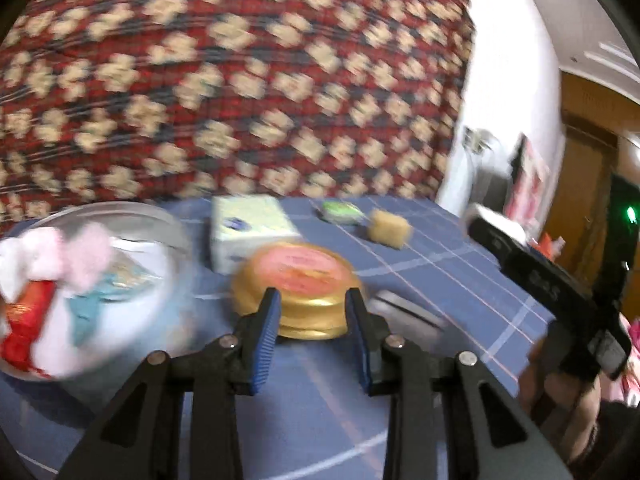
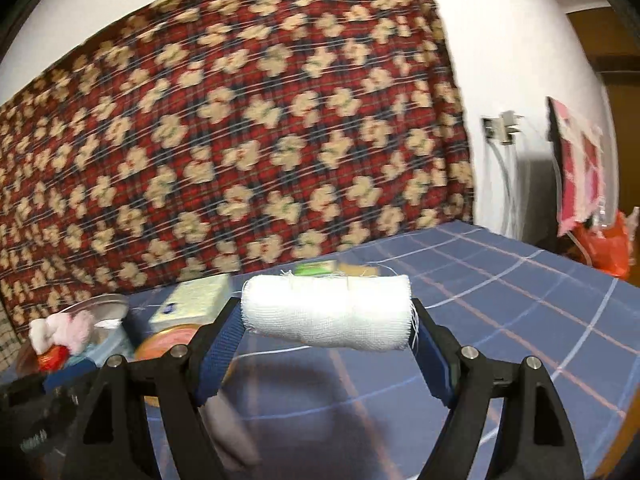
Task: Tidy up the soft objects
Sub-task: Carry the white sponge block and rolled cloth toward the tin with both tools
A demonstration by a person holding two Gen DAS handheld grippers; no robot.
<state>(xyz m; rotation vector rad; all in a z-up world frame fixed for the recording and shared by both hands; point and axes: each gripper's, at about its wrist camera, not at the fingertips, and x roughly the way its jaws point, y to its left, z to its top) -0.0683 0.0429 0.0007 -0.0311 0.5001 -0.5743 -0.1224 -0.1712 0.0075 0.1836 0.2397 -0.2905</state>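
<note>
My right gripper [image 2: 326, 316] is shut on a white gauze roll [image 2: 328, 312], held crosswise between its blue pads above the blue checked tablecloth [image 2: 520, 300]. My left gripper [image 1: 314, 312] is open and empty, its fingers on either side of a gold round tin [image 1: 298, 288] without gripping it. A clear bowl [image 1: 132, 216] at the left holds pink and white fluffy items, a red piece and a teal piece; it also shows in the right wrist view [image 2: 108, 304]. A tan sponge [image 1: 389, 229] lies farther back on the table.
A white tissue box [image 1: 252, 232] stands behind the tin. A green item [image 1: 340, 212] lies near the sponge, and a grey flat object [image 1: 408, 312] right of the tin. The other gripper's body [image 1: 552, 280] is at the right. A red patterned cloth [image 1: 240, 80] hangs behind the table.
</note>
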